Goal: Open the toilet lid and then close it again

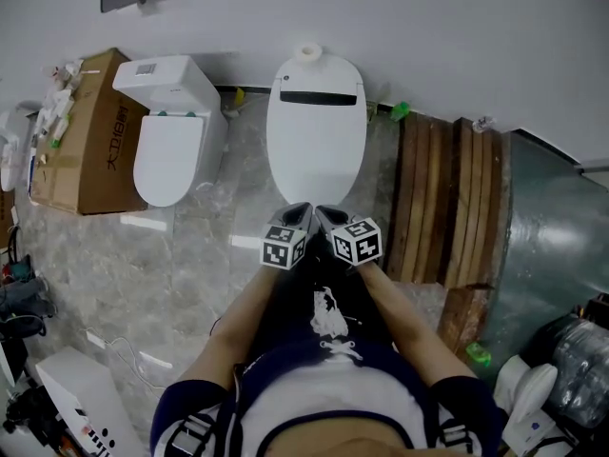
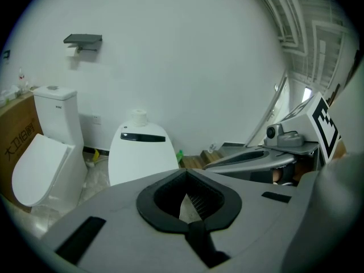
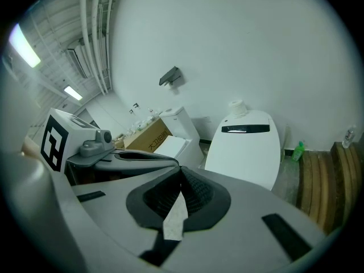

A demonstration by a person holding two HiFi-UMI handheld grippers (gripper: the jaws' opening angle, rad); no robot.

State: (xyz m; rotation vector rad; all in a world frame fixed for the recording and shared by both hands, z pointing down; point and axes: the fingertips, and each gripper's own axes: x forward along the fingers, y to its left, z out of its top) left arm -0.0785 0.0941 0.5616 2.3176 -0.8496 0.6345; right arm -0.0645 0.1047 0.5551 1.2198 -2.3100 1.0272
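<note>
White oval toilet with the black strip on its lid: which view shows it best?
Head view: the white oval toilet with the black strip is seen from above, lid down, almost whole. Both gripper views show that toilet obliquely, lower front hidden behind the left gripper and the right gripper.

The toilet (image 1: 316,141) backs onto the wall (image 1: 428,36), so nothing passes behind it. On its left, a strip of bare marble floor (image 1: 240,174) lies open as far as a second toilet (image 1: 171,146), with a cardboard box (image 1: 86,146) beyond. On its right the gap is narrower: a stack of wooden boards (image 1: 447,198) stands near, and a green bottle (image 1: 400,111) sits by the wall between them. The space above the shut toilet lid (image 1: 316,160) is free.
</note>
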